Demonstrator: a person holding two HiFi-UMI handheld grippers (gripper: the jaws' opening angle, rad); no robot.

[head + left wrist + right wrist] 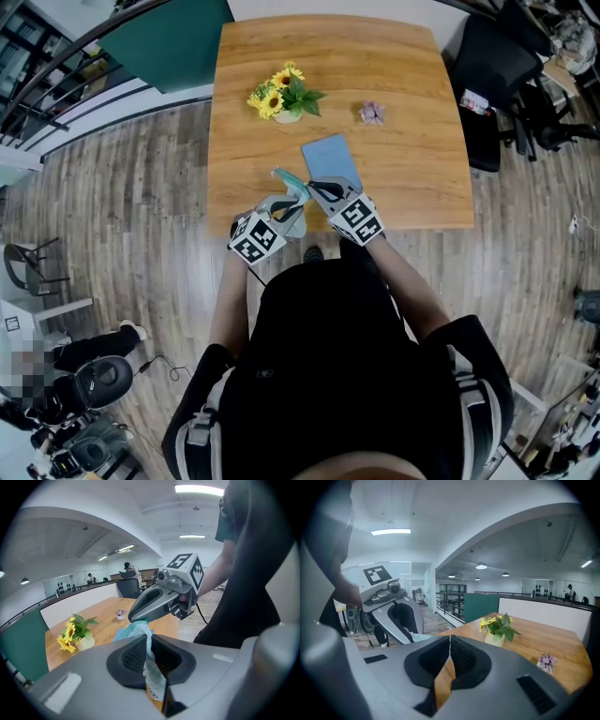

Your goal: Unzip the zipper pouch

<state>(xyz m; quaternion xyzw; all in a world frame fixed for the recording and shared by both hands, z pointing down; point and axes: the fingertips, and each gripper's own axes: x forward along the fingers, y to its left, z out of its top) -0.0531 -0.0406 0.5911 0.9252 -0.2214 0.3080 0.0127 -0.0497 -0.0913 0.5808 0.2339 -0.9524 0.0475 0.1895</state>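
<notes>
At the near edge of the surface (412,178), just in front of the person's body, both tongs are brought together over one small spot. The left tongs (147,641) are clamped on the zipper pouch (139,629). A fold of its teal fabric is pinched between the ribbed pads, and a printed strip hangs out below them. The pouch is thus lifted off the wood and held as an anchor, presumably so that the zipper can be drawn against a fixed end.

The right tongs (450,643) are pressed together. Nothing can be made out between the pads in their own view. In the left gripper view, however, their tip is seen touching the upper edge of the teal fabric just beyond the left pads. It is judged that the zipper pull is being pinched there, though the pull itself is too small to be seen. The pouch is therefore stretched briefly between the two sets of tongs, which are set nose to nose and at an angle to each other.

Just beyond them a blue flat rectangle (330,157) lies on the wood; whether it belongs to the pouch cannot be told. Farther back a pot of sunflowers (284,97) is set to the left and a small purple flower (372,113) to the right, both well clear of the work.
</notes>
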